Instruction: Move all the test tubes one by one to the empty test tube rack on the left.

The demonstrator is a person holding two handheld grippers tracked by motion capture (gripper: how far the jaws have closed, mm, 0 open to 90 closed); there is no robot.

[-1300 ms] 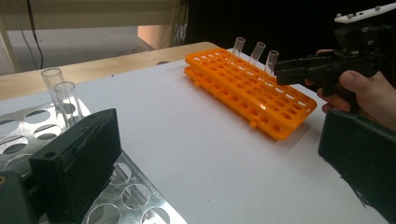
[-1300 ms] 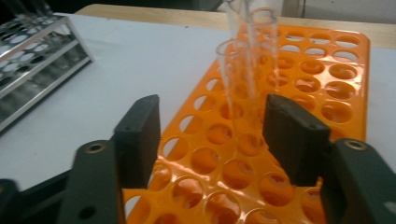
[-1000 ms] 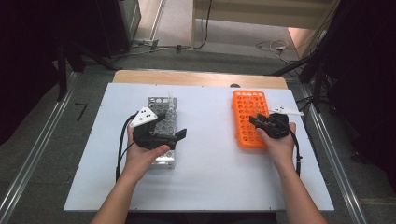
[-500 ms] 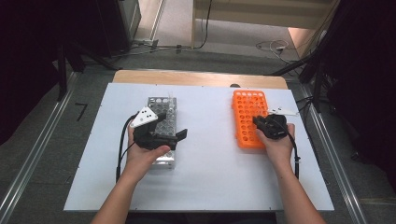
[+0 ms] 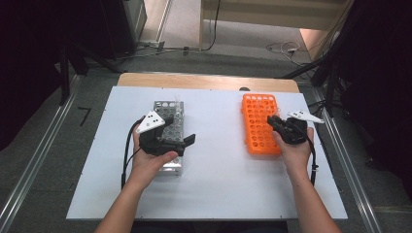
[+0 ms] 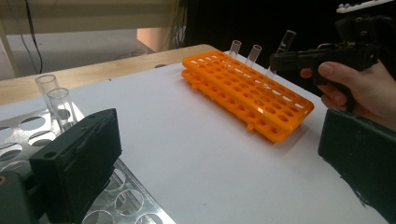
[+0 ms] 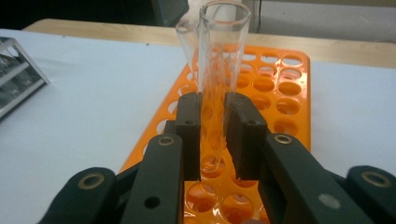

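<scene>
Two racks sit on the tabletop (image 5: 218,194): a metal rack (image 5: 171,121) left, an orange rack (image 5: 260,121) right. The right gripper (image 7: 212,135) has just closed its jaws, pinching a glass tube (image 7: 219,60) over the orange rack. The left gripper (image 6: 215,154), jaws spread, hovers above the metal rack's near end.

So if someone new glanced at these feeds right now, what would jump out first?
The bright orange rack on the right of the white table, with the right tool shut on a clear glass tube above its holes. Next, two more tubes standing at the rack's far end. On the left, the left tool hovers open over a metal rack.
</scene>
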